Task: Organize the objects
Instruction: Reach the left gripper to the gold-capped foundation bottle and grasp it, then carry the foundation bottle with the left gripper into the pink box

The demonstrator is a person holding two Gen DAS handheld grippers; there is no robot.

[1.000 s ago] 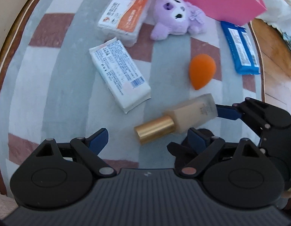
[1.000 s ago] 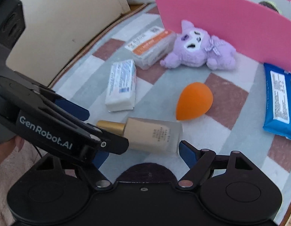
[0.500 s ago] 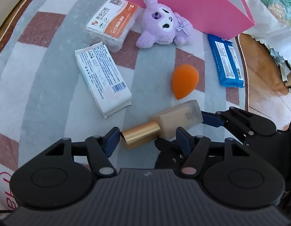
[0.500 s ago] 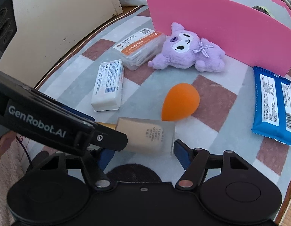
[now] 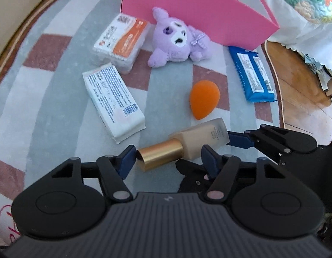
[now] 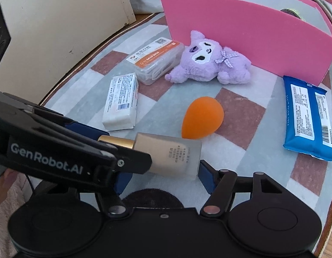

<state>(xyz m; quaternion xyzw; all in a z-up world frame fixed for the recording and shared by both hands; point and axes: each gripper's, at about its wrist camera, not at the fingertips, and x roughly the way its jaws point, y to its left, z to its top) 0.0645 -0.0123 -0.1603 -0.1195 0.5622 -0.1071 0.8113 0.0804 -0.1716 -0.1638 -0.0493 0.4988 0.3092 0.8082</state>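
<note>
A foundation bottle (image 5: 187,142) with a gold cap and frosted beige body is held lengthwise between both grippers. My left gripper (image 5: 168,157) is closed around its gold cap end. My right gripper (image 6: 163,172) is closed on the frosted body (image 6: 176,152); it shows in the left wrist view at the right (image 5: 273,142). An orange sponge (image 6: 201,118) lies just beyond the bottle. A purple plush (image 6: 211,63) lies against the pink box (image 6: 252,32).
A white packet (image 5: 113,99) and a clear box with an orange label (image 5: 121,43) lie to the left. A blue wipes pack (image 6: 307,118) lies to the right. Everything rests on a grey, white and brown striped cloth (image 5: 58,75). A beige wall (image 6: 47,21) stands left.
Both grippers have closed in on the bottle: the left onto its cap, the right onto its body. Both views have pulled back a little from the objects.
</note>
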